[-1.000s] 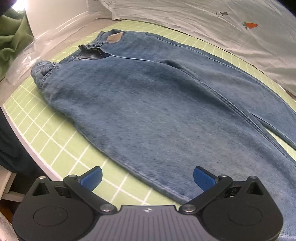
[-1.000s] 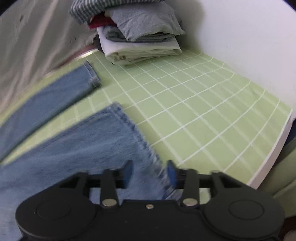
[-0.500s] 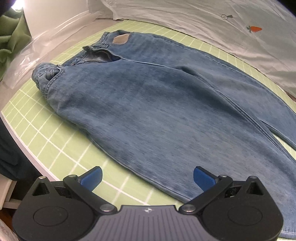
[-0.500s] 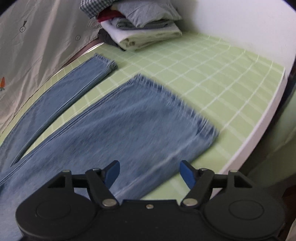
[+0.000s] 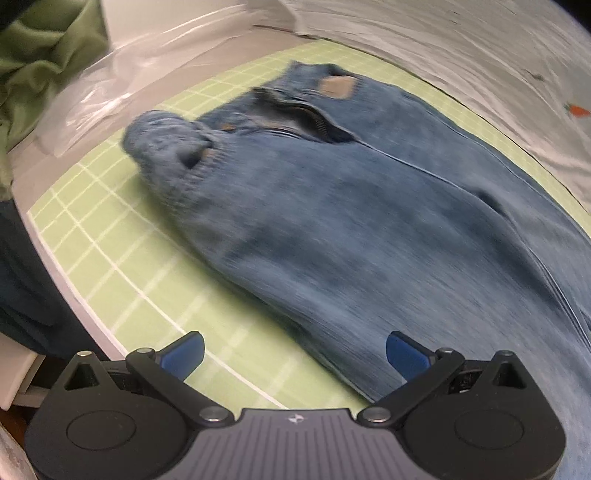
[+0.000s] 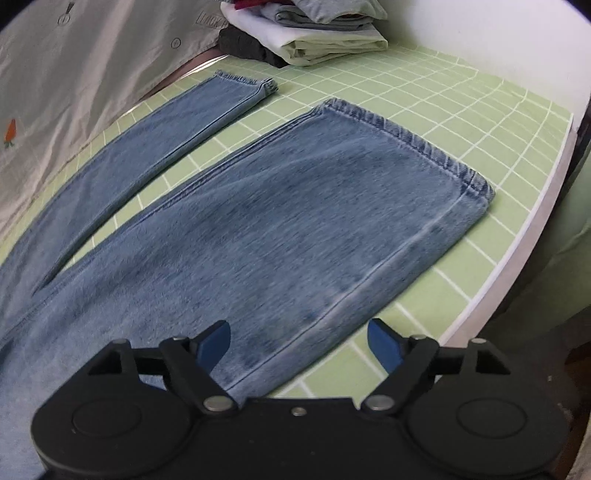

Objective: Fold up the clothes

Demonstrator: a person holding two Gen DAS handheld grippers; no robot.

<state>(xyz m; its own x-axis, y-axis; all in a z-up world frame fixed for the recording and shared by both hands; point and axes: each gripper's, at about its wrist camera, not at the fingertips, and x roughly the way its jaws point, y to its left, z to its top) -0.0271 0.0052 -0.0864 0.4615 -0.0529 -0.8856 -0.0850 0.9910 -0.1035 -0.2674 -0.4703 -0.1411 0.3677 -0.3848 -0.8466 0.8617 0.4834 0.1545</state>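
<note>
Jeans (image 6: 295, 229), faded blue denim, flat on green gridded mat (image 6: 461, 99), stitched hems

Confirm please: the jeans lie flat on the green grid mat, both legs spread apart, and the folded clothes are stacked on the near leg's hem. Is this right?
Not quite. The folded clothes are not on the near leg's hem; the right wrist view shows them stacked on the mat at its far end, beyond both hems and touching neither. The rest holds: the jeans lie flat on the green grid mat, legs apart.
</note>
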